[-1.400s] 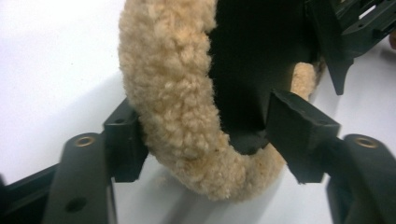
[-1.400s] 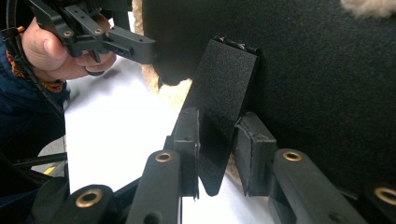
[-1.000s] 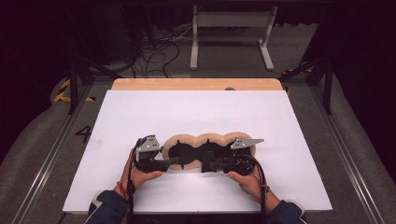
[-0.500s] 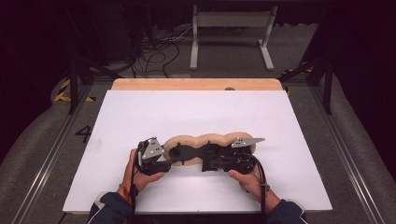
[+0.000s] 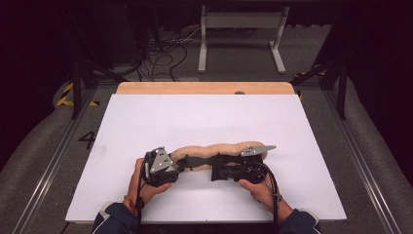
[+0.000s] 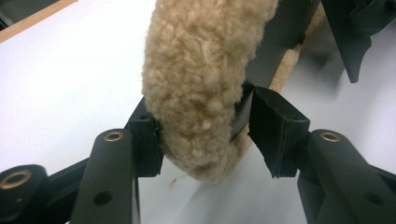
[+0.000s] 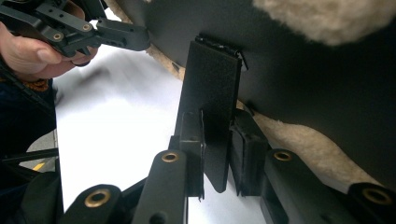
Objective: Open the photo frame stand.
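A tan fleece pad [image 5: 219,148] with a black backing lies along the near part of the white table top [image 5: 204,117], between both hands. My left gripper [image 5: 181,163] is at its left end. In the left gripper view the gripper [image 6: 203,135] has the rolled fleece edge [image 6: 201,79] between its pads, which press on it; the jaws have just been closing. My right gripper [image 5: 216,171] points left at the pad's middle. In the right gripper view it [image 7: 217,140] is shut on a black strap [image 7: 210,93] that hangs from the backing [image 7: 303,70].
The white top sits on a wooden board [image 5: 204,87] whose far edge shows. Metal rails [image 5: 53,161] run along both sides. Beyond the table are cables [image 5: 160,53] on the floor and a white stand [image 5: 238,39].
The pad has gone from a wide open shape with its black inside showing to a narrow fleece strip. The left gripper shifted slightly left and toward me; the right hand stayed put.
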`<state>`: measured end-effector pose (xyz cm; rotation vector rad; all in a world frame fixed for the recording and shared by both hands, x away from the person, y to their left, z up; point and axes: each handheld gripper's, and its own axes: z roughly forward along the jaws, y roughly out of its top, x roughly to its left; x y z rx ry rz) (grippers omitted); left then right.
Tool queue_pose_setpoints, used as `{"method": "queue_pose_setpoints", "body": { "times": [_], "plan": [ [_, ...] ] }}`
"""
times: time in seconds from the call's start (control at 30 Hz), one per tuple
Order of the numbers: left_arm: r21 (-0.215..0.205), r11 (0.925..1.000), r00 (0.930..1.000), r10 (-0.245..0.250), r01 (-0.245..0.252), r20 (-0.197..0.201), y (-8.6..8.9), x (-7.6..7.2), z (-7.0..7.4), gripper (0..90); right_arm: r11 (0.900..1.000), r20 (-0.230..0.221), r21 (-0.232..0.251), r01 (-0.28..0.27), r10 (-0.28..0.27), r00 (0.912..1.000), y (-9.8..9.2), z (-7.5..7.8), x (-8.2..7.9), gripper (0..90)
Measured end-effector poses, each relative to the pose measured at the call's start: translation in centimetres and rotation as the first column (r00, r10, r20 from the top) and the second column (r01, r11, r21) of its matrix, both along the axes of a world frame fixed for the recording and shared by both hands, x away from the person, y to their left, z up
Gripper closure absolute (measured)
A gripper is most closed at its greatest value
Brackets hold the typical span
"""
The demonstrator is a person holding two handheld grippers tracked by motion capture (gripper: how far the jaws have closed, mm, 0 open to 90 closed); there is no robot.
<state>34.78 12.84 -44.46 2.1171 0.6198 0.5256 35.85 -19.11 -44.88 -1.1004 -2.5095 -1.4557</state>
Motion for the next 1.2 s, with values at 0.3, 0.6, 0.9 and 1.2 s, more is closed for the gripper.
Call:
{"method": "queue_pose_setpoints", "body": {
  "times": [0.3, 0.6, 0.9, 1.2],
  "plan": [
    [0.017, 0.9999, 1.0000, 0.001, -0.002, 0.008, -0.1, -0.9, 0.0, 51.1, 0.999, 0.019, -0.043, -0.004, 0.005, 0.9998, 0.2, -0.1, -0.7, 76.2],
    [0.023, 0.9995, 0.9998, -0.021, 0.021, 0.006, 0.1, -1.2, 0.2, 52.5, 0.997, 0.046, -0.082, 0.013, -0.010, 0.9989, 0.3, -0.2, -1.5, 72.9],
    [0.030, 0.9992, 0.9996, -0.026, 0.026, 0.006, 0.1, -1.4, 0.2, 53.0, 0.992, 0.086, -0.123, 0.025, -0.014, 0.9962, 0.1, 0.0, -2.5, 72.0],
    [0.027, 0.9990, 0.9994, -0.035, 0.035, 0.000, 0.3, -1.6, 0.3, 54.1, 0.983, 0.154, -0.179, 0.033, -0.005, 0.9881, -0.4, 0.7, -3.6, 72.3]
  ]
}}
